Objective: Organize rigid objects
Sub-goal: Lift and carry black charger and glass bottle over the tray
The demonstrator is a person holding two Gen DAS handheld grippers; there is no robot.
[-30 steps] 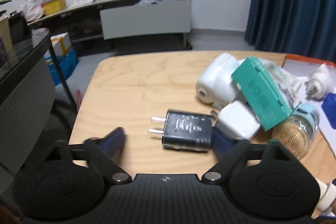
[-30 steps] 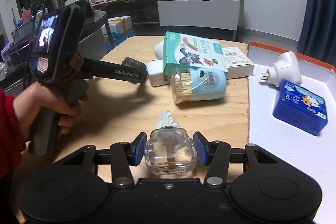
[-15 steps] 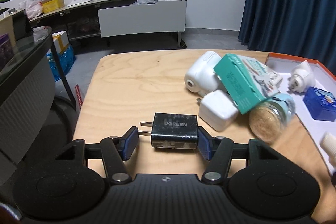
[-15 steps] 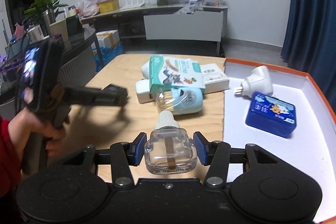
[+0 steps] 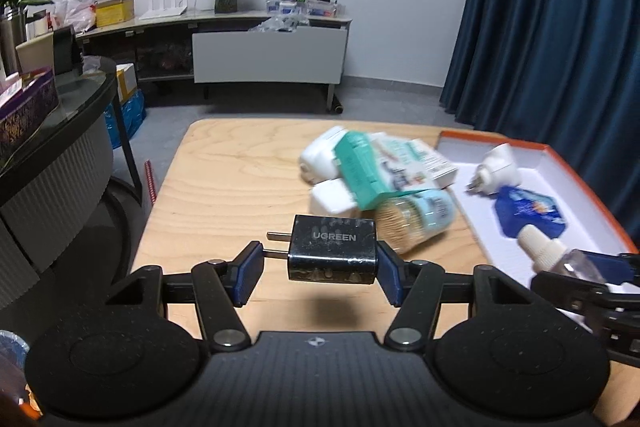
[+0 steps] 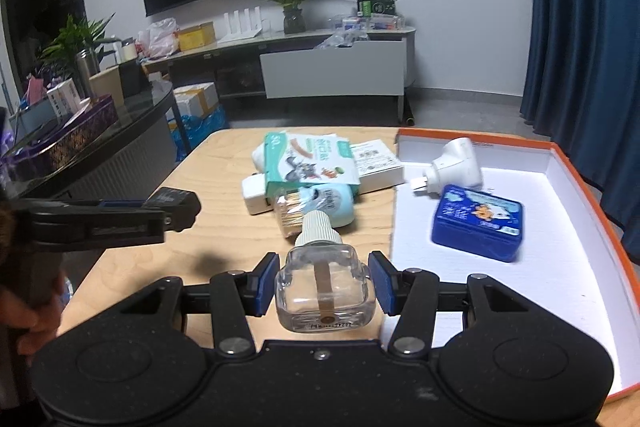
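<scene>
Since a second ago your left gripper point(image 5: 320, 269) has closed on the black charger point(image 5: 332, 254) and lifted it clear of the table point(image 5: 224, 187); prongs point left. Your right gripper point(image 6: 323, 283) clamps the clear refill bottle point(image 6: 325, 289), cap forward. The orange-rimmed tray point(image 6: 560, 275) lies to the right; your right hand is nearer.

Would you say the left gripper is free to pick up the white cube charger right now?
Probably not: the left gripper is shut on the black charger, so its jaws are occupied, though the white cube charger lies unobstructed just ahead.
</scene>
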